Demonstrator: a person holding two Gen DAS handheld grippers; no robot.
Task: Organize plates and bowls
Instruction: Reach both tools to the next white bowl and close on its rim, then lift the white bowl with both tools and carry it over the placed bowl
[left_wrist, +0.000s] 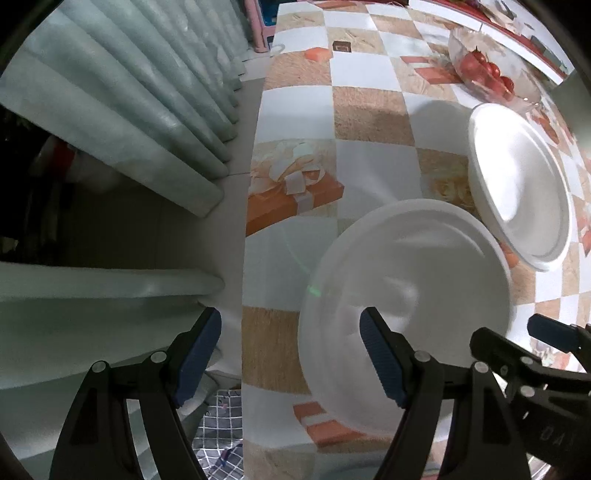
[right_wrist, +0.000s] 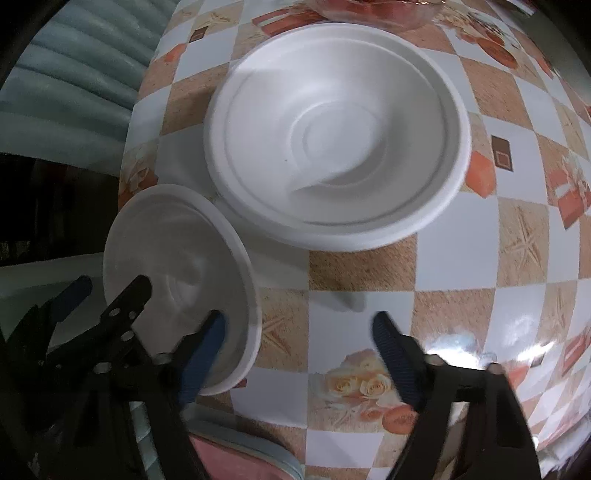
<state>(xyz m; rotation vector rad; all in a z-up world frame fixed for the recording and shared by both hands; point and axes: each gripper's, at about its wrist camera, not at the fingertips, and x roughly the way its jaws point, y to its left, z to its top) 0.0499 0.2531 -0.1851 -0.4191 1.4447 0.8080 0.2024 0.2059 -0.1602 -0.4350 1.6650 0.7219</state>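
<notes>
A small white foam bowl (left_wrist: 406, 280) sits near the table's left edge; it also shows in the right wrist view (right_wrist: 177, 258). A larger white bowl (right_wrist: 336, 125) rests on a white plate (right_wrist: 347, 240) behind it, seen in the left wrist view too (left_wrist: 521, 181). My left gripper (left_wrist: 291, 354) is open, its right finger over the small bowl, its left finger off the table edge. My right gripper (right_wrist: 295, 350) is open, its left finger inside the small bowl's near rim, its right finger over the tablecloth. Neither holds anything.
The table has a checkered white, tan and orange cloth (right_wrist: 369, 277). A glass bowl of red fruit (left_wrist: 487, 70) stands at the back. A pale green curtain (left_wrist: 110, 110) hangs left of the table. A patterned cloth (left_wrist: 218, 424) lies below the edge.
</notes>
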